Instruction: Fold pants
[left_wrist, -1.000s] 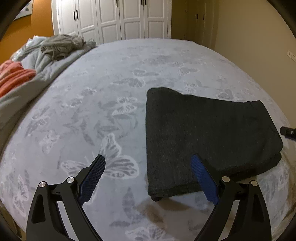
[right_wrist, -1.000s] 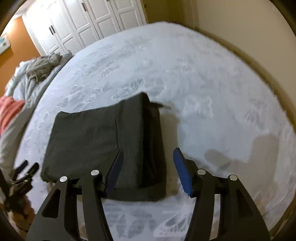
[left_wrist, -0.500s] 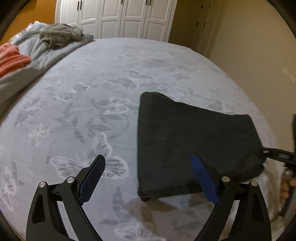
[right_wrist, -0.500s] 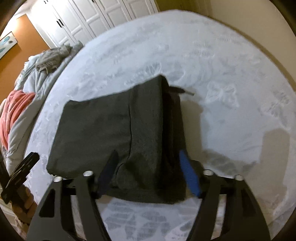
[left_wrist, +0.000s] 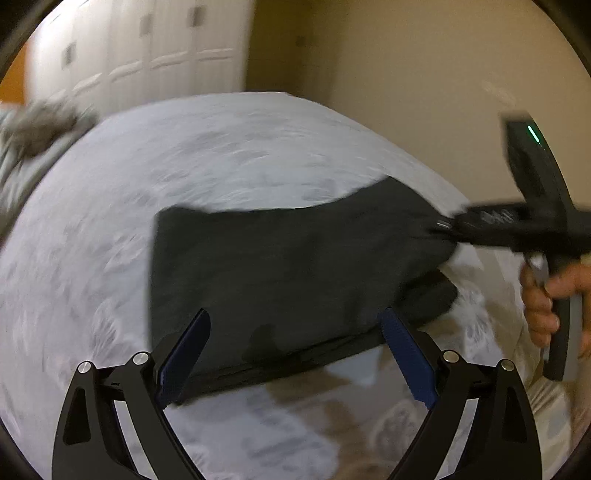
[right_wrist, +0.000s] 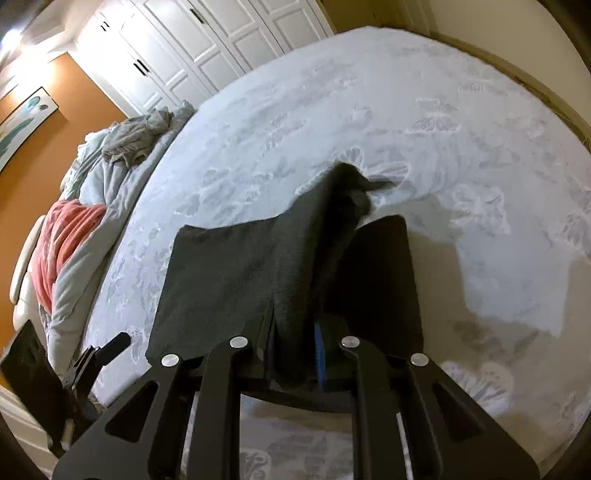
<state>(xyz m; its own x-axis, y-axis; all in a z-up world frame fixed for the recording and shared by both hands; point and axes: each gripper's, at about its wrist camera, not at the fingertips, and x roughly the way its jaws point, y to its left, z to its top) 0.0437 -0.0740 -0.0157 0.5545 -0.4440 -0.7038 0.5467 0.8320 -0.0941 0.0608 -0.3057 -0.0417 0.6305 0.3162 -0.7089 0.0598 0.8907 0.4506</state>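
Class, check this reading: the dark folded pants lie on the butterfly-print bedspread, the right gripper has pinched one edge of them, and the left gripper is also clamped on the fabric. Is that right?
Not quite. The left gripper is not clamped: the left wrist view shows its jaws spread wide over the pants, pressing nothing. The rest holds: the right gripper, whose jaws have just been closing, pinches the pants' edge on the bedspread.

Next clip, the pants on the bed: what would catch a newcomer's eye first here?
The dark folded pants in the middle of the pale butterfly-print bedspread, one layer pinched up by the right gripper, whose jaws have just been closing on the cloth. The left gripper hovers open over the near edge. At far left, a coral blanket lies on crumpled bedding.
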